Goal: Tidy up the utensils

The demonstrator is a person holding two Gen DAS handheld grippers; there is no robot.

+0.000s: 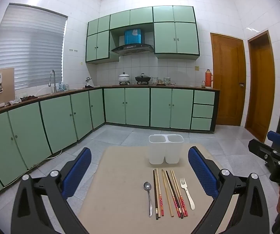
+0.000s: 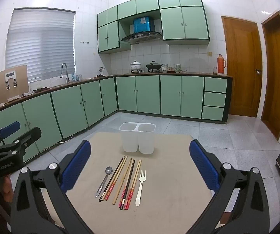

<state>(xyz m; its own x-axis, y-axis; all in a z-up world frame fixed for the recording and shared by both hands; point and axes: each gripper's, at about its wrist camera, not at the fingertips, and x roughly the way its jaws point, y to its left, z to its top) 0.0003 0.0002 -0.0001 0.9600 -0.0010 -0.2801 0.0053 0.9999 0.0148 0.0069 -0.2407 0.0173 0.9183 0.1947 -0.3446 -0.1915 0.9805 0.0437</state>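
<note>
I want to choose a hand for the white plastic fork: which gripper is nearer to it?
Right, probably. The white plastic fork lies at the row's right end, toward the right gripper; the left gripper sits leftward.

1. Both of my wrist views are bright and evenly lit; the white wall tiles (image 1: 214,3) near the ceiling wash out to near-white.
2. Daylight comes softly through the window blinds (image 1: 30,48), their upper slats glowing palest.
3. A small glare streak sits on the right wall (image 1: 253,29), and the wooden door (image 2: 241,66) carries a sheen.
4. Shadows on the desk (image 2: 169,175) are faint and soft.
5. Fisheye distortion bows the cabinets (image 1: 23,132) and door frames; black vignette fills the corners.
6. I see sharp focus centrally, softening slightly toward the rim.
</note>
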